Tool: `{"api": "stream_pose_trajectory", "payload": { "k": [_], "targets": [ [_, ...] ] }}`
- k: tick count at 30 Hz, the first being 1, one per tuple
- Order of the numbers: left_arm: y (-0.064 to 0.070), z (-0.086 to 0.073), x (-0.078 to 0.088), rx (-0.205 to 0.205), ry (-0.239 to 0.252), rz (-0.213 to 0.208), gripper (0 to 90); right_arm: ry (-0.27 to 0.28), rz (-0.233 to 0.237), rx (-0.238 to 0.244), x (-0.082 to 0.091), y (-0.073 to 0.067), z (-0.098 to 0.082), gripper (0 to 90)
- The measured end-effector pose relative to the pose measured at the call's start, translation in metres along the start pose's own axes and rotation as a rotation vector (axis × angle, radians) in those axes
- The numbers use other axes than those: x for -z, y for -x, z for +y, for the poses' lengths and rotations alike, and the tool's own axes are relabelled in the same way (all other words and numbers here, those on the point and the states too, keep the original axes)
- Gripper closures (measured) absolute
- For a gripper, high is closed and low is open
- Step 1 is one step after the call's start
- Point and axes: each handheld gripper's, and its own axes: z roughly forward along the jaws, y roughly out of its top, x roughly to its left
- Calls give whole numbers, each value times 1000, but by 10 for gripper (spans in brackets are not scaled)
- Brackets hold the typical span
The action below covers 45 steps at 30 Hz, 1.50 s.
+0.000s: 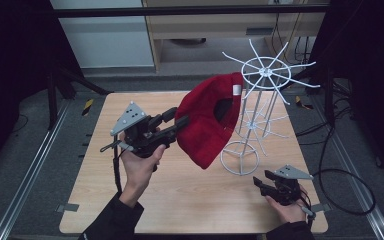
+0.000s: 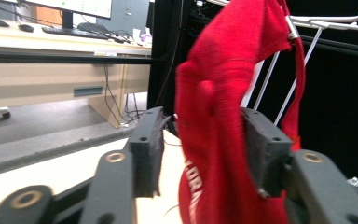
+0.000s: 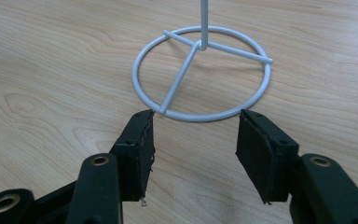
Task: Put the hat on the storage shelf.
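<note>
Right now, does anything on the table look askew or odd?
Only the red cap: it hangs lopsided from one prong of the white wire rack, sagging between the open jaws of the left gripper. The rack stands upright.

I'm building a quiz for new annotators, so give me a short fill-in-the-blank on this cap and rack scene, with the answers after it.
1. The cap hanging from the white wire rack is ____ in colour.
2. The cap's fabric lies between the jaws of the ____ gripper.
3. The right gripper is open, and its jaws point at the rack's round ____.
4. Everything stands on a ____ table.

Missing words: red; left; base; wooden
</note>
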Motion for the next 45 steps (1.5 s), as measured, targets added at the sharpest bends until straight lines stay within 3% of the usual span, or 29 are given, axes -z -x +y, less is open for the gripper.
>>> {"api": "stream_pose_trajectory", "payload": {
  "k": [6, 13, 17, 26, 30, 34, 37, 39, 45],
  "targets": [
    [-9, -12, 26, -16, -9, 19, 411, 0, -6, -2, 0, 1, 0, 455],
    [-19, -30, 49, 2, -5, -9, 359, -2, -9, -3, -1, 1, -1, 443],
    [-14, -28, 43, -5, -4, -31, 360, -2, -13, -1, -1, 1, -1, 442],
    [9, -16, 7, -28, 0, -69, 381, 1, -10, -2, -1, 2, -1, 441],
    [14, -9, 6, -49, 5, -71, 385, 6, -7, -2, 0, 1, -1, 441],
    [13, -2, 19, -49, 38, -78, 378, 6, -8, -2, 0, 2, -1, 440],
    [9, 3, 33, -47, 61, -67, 364, 5, -10, -2, 0, 1, -1, 437],
    [3, 3, 44, -56, 61, -38, 357, 8, -12, -3, 0, 1, -1, 430],
    [-27, -20, 75, -28, 43, 52, 352, 8, -19, -8, 0, 1, -1, 401]
  ]
}}
